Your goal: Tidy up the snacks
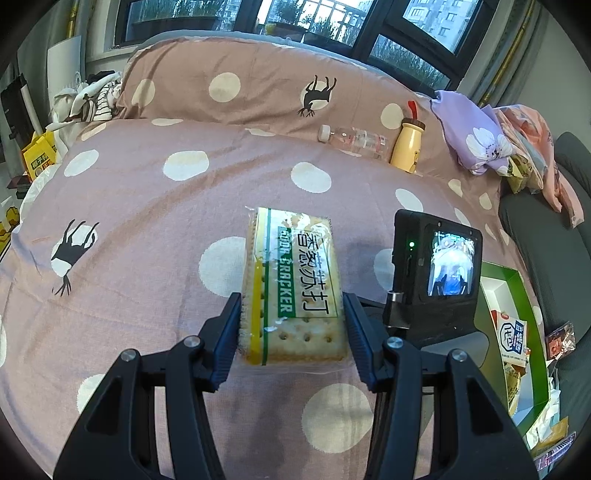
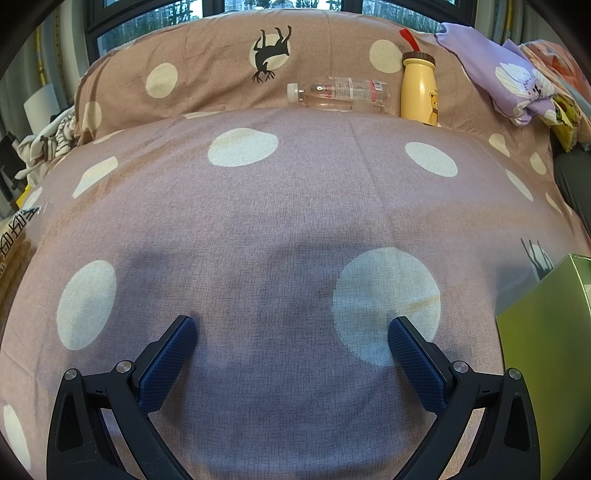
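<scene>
Left wrist view: the left gripper (image 1: 291, 325) clamps a soda cracker pack (image 1: 291, 284) over the dotted bedspread (image 1: 147, 206) (green box (image 1: 513, 332) waits off right). The right gripper (image 2: 291, 362) hangs wide, nothing between its fingers.

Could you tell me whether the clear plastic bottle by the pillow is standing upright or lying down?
Lying down: the clear plastic bottle rests on its side, cap pointing left, beside the upright yellow bottle.

Open bedspread (image 2: 295, 221); green box (image 2: 546, 354) rightward

Pink polka-dot bed (image 2: 295, 206) with matching pillow (image 1: 236, 85) beneath dark-framed windows (image 1: 391, 26), dim daylight
</scene>
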`<state>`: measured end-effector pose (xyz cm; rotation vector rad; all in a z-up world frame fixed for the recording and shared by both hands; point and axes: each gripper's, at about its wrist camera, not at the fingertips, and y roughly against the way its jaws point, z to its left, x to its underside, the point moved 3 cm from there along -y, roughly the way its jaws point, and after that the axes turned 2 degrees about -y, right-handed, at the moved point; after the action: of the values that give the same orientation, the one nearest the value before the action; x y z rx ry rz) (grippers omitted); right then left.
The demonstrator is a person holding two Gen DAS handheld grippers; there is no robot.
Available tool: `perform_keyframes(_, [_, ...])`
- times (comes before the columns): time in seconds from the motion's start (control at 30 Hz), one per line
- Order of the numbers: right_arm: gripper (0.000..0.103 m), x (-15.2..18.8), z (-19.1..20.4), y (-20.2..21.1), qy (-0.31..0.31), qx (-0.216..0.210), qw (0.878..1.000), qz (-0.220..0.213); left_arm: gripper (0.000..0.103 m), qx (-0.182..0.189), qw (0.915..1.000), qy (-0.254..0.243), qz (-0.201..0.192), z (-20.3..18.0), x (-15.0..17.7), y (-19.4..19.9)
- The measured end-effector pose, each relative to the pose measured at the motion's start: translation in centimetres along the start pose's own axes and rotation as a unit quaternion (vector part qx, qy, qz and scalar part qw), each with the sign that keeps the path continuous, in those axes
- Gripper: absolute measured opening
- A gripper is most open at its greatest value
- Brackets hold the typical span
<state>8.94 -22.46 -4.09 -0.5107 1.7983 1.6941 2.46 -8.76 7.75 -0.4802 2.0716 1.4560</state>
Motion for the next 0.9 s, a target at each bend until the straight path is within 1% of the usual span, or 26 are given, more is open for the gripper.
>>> perform_keyframes(0.37, [0.103, -0.04, 0.08, -0.01, 0.0, 0.0, 1.0, 0.0, 0.054, 0.002, 1.0, 0.004, 0.003, 0.51, -0.06, -0.08])
perform_keyframes(0.9, [0.103, -0.06, 0.2, 0.0, 0.0, 0.001, 1.0, 0.0, 0.054, 0.016, 0.9998, -0.001, 0.006, 0.52, -0.3, -0.29])
